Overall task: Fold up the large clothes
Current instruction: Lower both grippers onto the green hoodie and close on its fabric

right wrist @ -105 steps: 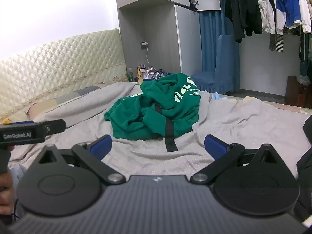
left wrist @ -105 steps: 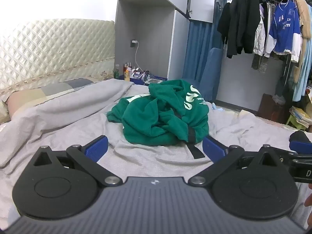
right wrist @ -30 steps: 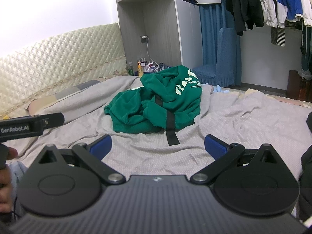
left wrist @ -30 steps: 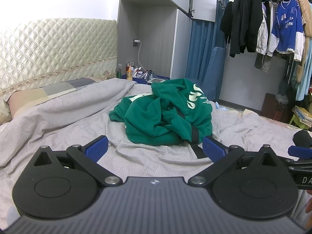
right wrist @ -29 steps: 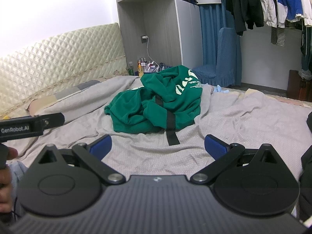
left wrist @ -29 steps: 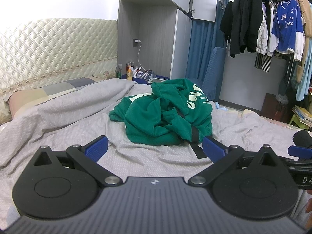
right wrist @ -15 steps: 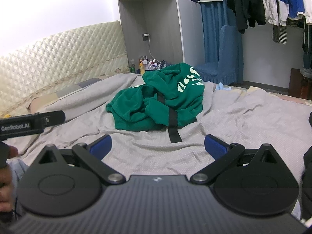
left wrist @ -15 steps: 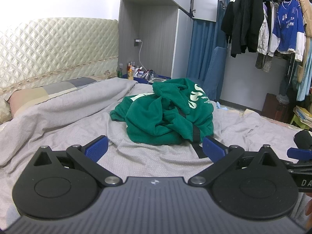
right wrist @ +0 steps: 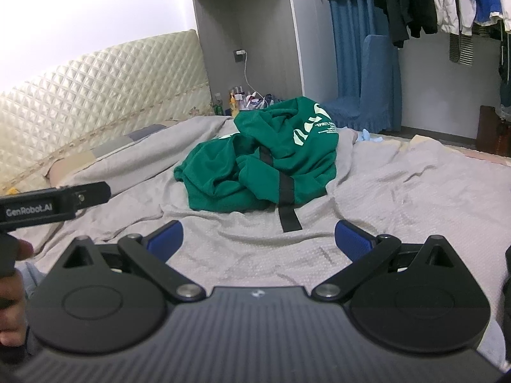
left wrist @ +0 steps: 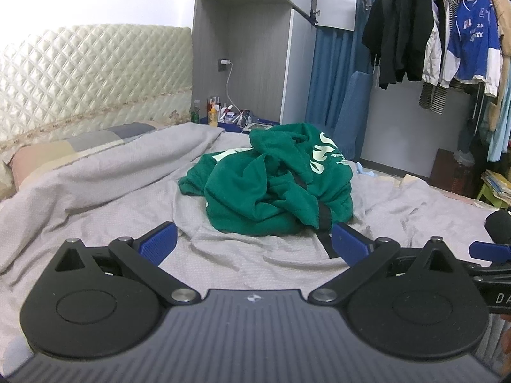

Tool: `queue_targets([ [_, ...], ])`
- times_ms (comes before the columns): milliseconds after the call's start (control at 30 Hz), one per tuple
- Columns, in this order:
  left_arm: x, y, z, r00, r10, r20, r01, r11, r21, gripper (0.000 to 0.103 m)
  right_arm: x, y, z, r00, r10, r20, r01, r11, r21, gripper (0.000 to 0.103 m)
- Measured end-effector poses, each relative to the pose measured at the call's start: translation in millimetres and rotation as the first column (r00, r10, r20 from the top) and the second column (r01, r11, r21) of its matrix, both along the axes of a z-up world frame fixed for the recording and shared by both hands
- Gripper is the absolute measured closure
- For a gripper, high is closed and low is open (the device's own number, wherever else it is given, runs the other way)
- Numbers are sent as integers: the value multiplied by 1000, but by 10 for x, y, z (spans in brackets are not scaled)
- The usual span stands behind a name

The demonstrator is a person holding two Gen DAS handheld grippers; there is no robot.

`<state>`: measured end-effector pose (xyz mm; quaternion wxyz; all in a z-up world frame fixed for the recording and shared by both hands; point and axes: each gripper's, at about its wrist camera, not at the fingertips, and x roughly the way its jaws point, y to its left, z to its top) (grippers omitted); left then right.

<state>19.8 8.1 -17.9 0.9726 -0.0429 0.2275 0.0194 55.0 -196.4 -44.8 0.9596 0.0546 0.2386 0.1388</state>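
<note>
A crumpled green garment (left wrist: 274, 182) with a black strap lies heaped mid-bed on the grey sheet (left wrist: 111, 204). The left gripper (left wrist: 252, 239) and the right gripper (right wrist: 257, 234) hover just short of it, each spread wide and holding nothing. White lettering on the garment is too small to read.

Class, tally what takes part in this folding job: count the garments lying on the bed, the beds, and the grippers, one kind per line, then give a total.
Green garment crumpled on the bed: 1
Bed with grey sheet: 1
Grippers, the left gripper and the right gripper, both open: 2
Total: 4
</note>
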Motion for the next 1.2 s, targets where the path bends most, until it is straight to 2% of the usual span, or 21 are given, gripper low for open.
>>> queue_targets([
  [400,383,81,-139,1000,1,1,-1,1000,16,0,271,32,-112,1000,9,-29,-8,1000,8,0],
  [500,591,100,-241,1000,-9,7,9,1000,25,0,436,42,-157,999,0,-32,0,1000,-2,0],
  [700,1084,240,-454,1000,3,-19,-4,1000,-17,0,762,46,-213,999,-30,-13,31,999,19,0],
  [867,1494,343,-622,999,-34,-16,33,998,-60,0,1046,112,-255,1000,-24,3,24,1000,12,0],
  [1000,1821,365,-751,999,-22,-23,21,999,-48,0,1272,109,-308,998,-52,34,51,998,41,0],
  [1133,2142,383,-890,1000,-16,-15,15,999,-42,0,1562,79,-347,998,-56,13,54,993,102,0],
  [1200,2301,404,-962,1000,-16,-26,15,999,-45,0,1702,111,-358,999,-53,7,52,993,104,1],
])
